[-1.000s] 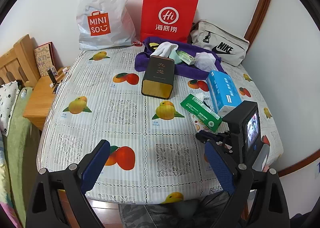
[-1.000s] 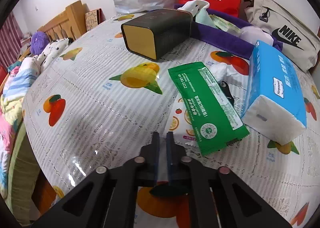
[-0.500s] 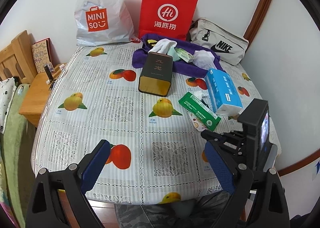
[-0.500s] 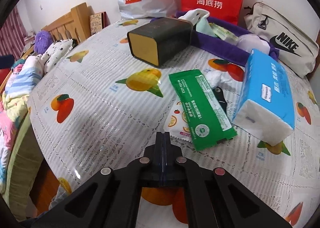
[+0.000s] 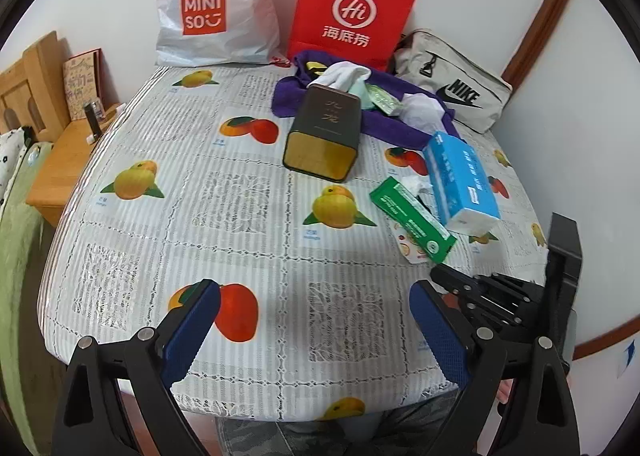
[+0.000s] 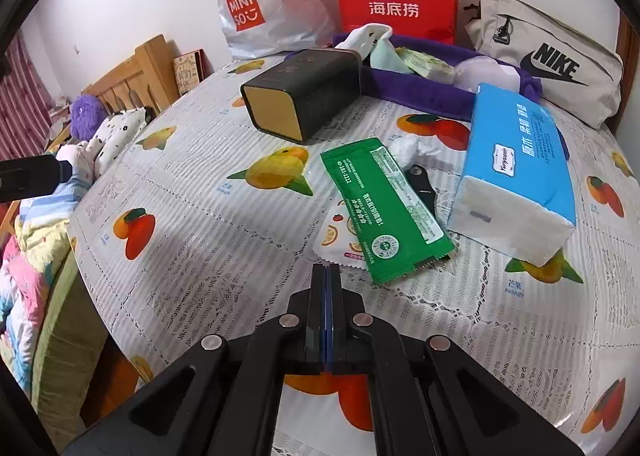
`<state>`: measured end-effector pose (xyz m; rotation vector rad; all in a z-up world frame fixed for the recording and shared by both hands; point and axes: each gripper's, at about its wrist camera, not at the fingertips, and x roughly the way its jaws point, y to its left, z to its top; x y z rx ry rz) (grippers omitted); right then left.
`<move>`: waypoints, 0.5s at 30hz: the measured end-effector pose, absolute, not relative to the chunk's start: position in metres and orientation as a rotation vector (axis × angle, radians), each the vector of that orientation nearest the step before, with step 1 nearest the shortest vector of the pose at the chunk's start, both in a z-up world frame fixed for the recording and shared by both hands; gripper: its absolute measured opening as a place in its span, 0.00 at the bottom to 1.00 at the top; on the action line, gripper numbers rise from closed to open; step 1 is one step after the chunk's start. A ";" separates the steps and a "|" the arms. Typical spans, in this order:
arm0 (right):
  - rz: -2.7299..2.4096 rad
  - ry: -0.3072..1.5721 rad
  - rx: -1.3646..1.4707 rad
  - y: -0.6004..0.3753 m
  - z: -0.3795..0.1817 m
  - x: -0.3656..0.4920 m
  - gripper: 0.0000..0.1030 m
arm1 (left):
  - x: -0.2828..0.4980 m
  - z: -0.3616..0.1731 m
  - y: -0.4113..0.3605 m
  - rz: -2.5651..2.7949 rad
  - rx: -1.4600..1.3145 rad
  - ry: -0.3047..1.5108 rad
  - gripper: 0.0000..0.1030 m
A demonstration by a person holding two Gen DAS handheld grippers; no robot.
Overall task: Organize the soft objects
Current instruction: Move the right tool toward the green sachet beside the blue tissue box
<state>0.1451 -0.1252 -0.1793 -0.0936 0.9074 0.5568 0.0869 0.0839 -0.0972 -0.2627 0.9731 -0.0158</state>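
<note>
Leftmost, the left gripper [image 5: 314, 330] hangs over the fruit-printed tablecloth [image 5: 240, 208] with blue-padded jaws spread wide, empty. Mid-table lies a dark rectangular tin with a gold end [image 5: 324, 132]; behind it a purple towel [image 5: 384, 124] carries white cloths. Further right rest a green foil wipes packet [image 6: 384, 208] and, just beside it, a blue soft tissue pack [image 6: 520, 168]. The right gripper [image 6: 326, 276] is clenched, empty.

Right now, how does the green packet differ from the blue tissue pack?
The green packet is flat and thin; the blue tissue pack is thick and blocky. The green packet lies on a small fruit-print sachet; the blue tissue pack lies on the tablecloth. Both lie lengthwise, side by side.
</note>
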 end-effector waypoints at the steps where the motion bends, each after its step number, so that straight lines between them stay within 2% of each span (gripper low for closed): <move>1: 0.555 0.909 -0.092 -0.126 -0.180 0.145 0.00 | 0.087 -0.099 0.085 -0.014 -0.268 0.975 0.92; 5: 0.557 0.904 -0.098 -0.131 -0.180 0.146 0.02 | 0.089 -0.104 0.085 -0.011 -0.273 0.984 0.92; 7: 0.561 0.892 -0.097 -0.133 -0.178 0.148 0.07 | 0.091 -0.107 0.082 -0.018 -0.267 0.990 0.92; 8: 0.558 0.886 -0.097 -0.134 -0.178 0.150 0.16 | 0.091 -0.108 0.082 -0.019 -0.267 0.993 0.92; 9: 0.554 0.878 -0.098 -0.134 -0.177 0.152 0.31 | 0.092 -0.110 0.081 -0.023 -0.268 0.995 0.92; 11: 0.547 0.864 -0.117 -0.131 -0.178 0.158 0.45 | 0.095 -0.112 0.078 -0.033 -0.268 0.999 0.92; 15: 0.524 0.833 -0.150 -0.123 -0.180 0.166 0.45 | 0.100 -0.119 0.075 -0.046 -0.264 1.018 0.92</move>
